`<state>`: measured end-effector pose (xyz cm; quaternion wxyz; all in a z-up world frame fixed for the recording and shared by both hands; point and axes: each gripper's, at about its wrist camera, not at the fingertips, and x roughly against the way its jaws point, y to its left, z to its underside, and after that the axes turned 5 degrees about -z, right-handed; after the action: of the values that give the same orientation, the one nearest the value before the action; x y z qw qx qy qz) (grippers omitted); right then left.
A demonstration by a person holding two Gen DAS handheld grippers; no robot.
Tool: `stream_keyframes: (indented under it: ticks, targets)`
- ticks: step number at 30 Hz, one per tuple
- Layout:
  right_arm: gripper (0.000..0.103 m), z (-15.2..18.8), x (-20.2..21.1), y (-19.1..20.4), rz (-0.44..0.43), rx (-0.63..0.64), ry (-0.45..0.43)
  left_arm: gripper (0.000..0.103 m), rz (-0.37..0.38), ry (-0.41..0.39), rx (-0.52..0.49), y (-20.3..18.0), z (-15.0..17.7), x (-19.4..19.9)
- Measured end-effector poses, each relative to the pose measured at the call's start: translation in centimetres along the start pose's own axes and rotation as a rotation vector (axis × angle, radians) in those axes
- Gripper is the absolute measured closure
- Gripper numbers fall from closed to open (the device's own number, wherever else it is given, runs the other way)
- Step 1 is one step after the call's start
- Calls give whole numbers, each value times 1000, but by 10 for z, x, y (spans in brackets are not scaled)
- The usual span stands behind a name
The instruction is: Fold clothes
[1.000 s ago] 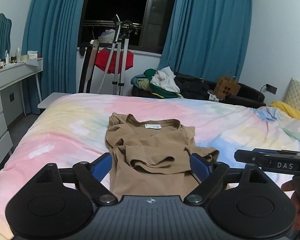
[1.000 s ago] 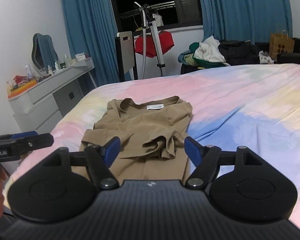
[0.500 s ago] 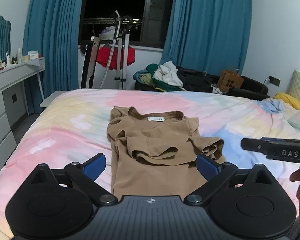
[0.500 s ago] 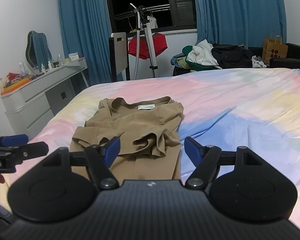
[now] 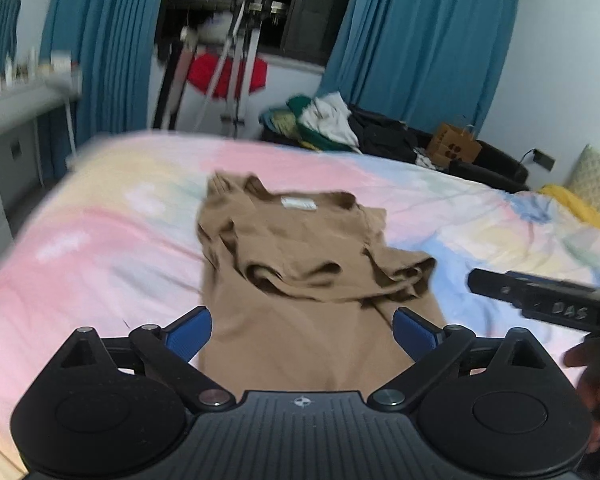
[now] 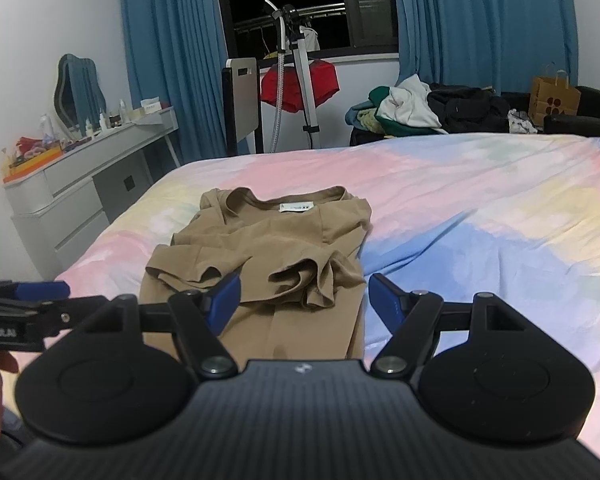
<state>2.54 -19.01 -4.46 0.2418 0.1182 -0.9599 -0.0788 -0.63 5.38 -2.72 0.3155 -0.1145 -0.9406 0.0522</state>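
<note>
The tan T-shirt [image 5: 316, 280] lies straight ahead of both claws and below them, its long axis running away from them: hem nearest, collar and white label farthest. Both sleeves are already turned in over the chest, so the next fold probably takes the near hem up toward the collar. The left claw [image 5: 302, 330] stands wide open with nothing between its blue pads; they straddle almost the full width of the near hem without touching it. The right claw [image 6: 304, 298] is also open and empty, sitting over the shirt's right half, with its right pad past the shirt's right edge. Neither is clearly nearer; each suits its own hem corner.

The shirt rests on a bed [image 6: 480, 216] with a soft pastel sheet that will give under pressure. Beyond it stand blue curtains [image 6: 480, 20], a heap of clothes [image 6: 416, 110] and a grey dressing table [image 6: 80, 176].
</note>
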Motion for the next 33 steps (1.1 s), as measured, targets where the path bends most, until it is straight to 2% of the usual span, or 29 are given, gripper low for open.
stream_keyframes:
  ticks: [3, 7, 10, 13, 18, 26, 33]
  targets:
    - [31, 1, -3, -5, 2, -34, 18, 5, 65, 91, 85, 13, 2, -6]
    - [31, 2, -5, -14, 2, -88, 40, 5, 154, 236, 260, 34, 12, -23]
    - [31, 3, -6, -19, -2, -125, 52, 5, 202, 337, 349, 41, 22, -40]
    - [31, 4, -9, -24, -13, -164, 69, 6, 220, 391, 407, 45, 31, -54]
    - [31, 6, -10, -35, -38, -246, 88, 9, 169, 414, 417, 44, 39, -69]
    - [31, 16, -24, -57, -184, -469, 163, 9, 192, 404, 557, 57, 44, -81]
    - [28, 31, -30, -80, -251, -698, 198, 15, 218, 375, 689, 69, 47, -88]
